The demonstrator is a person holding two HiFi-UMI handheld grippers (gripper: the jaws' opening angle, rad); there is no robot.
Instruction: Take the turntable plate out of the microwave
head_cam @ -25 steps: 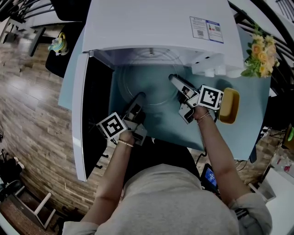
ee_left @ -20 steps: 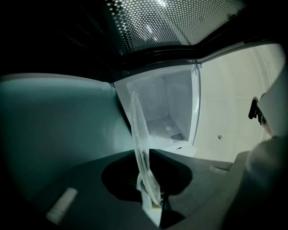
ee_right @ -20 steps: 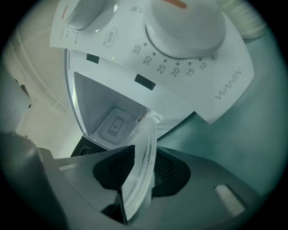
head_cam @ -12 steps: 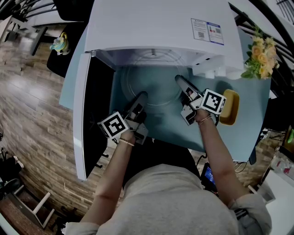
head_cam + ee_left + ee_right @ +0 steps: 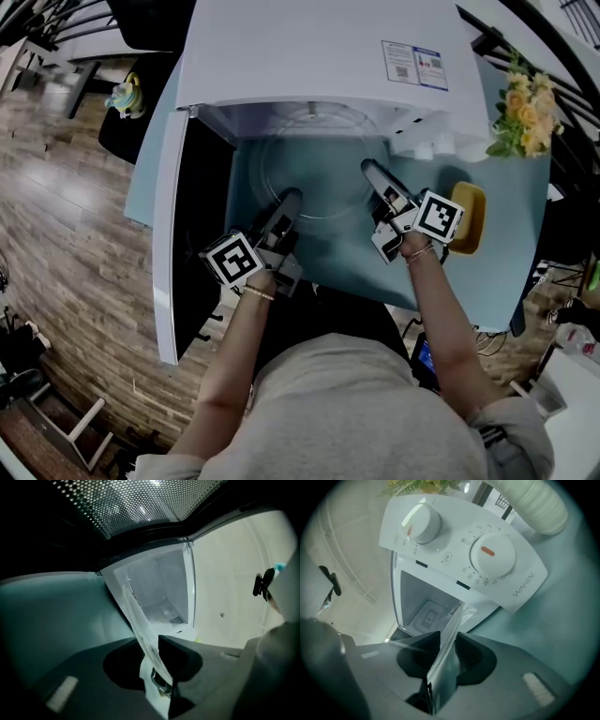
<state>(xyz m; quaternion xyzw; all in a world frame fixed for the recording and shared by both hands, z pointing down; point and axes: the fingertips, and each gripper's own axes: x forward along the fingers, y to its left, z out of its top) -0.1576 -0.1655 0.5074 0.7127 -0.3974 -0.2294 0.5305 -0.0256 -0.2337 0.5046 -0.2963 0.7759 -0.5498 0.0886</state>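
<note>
My left gripper (image 5: 284, 204) is shut tight on the near left edge of the glass turntable plate (image 5: 314, 176). My right gripper (image 5: 372, 172) pinches its right edge. The plate hangs between them, just in front of the open microwave (image 5: 319, 56), over the blue counter (image 5: 356, 255).

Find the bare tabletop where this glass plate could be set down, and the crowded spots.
Free: the teal table in front of the microwave, below the held turntable plate, between the open door on the left and the yellow item on the right. Crowded: the right corner, with that item and flowers.
</note>
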